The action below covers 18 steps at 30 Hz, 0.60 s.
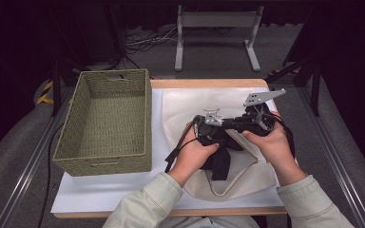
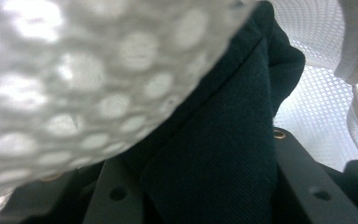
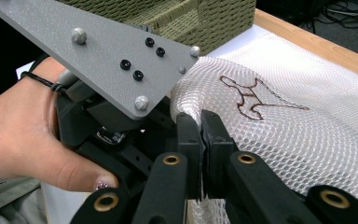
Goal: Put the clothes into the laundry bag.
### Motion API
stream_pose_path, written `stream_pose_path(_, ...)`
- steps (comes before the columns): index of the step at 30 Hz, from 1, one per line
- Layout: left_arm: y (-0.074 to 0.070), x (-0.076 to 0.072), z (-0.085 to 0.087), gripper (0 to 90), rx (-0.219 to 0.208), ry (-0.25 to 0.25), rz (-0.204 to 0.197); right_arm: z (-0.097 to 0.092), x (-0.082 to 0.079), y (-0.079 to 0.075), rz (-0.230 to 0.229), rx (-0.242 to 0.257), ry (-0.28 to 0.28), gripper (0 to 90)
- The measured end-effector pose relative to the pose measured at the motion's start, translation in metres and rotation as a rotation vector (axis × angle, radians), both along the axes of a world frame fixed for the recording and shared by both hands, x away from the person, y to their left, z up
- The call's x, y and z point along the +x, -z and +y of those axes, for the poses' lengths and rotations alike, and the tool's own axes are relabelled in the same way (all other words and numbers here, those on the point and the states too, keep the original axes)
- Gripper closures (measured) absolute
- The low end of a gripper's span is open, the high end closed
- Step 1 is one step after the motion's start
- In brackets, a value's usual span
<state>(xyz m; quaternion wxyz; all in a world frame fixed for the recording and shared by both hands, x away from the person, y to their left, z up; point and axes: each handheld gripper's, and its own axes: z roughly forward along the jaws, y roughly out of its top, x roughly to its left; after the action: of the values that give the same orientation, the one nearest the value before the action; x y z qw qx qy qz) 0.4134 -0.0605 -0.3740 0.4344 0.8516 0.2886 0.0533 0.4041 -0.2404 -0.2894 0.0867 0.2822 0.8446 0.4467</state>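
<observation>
A white mesh bag [image 1: 195, 102] with a small brown outline figure [image 3: 256, 100] lies flat on the table. A dark garment [image 1: 221, 164] sits at the bag's mouth. My left gripper [image 1: 217, 142] is shut on this dark garment [image 2: 214, 154], which fills the gap between its jaws, with blurred mesh [image 2: 74, 84] draped close over the camera. My right gripper [image 3: 200, 128] is shut on a raised fold of the mesh bag's edge, and it sits just right of the left one [image 1: 240, 127]. The left gripper's grey plate [image 3: 112, 51] and the hand holding it [image 3: 18, 135] are right beside it.
A woven green basket [image 1: 107, 156] stands on the left of the table, on a white sheet [image 1: 100, 190]. The wooden table edge [image 1: 209, 83] runs behind the bag. A metal stand [image 1: 216, 21] and cables are on the floor beyond.
</observation>
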Motion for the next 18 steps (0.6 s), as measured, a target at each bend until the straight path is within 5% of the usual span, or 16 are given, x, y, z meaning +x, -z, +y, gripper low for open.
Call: stream_pose_path(18, 0.0078, 0.0081, 0.0, 68.6, -0.026, -0.057, -0.011, -0.0014, 0.0028, 0.0069, 0.018, -0.011, 0.005, 88.2)
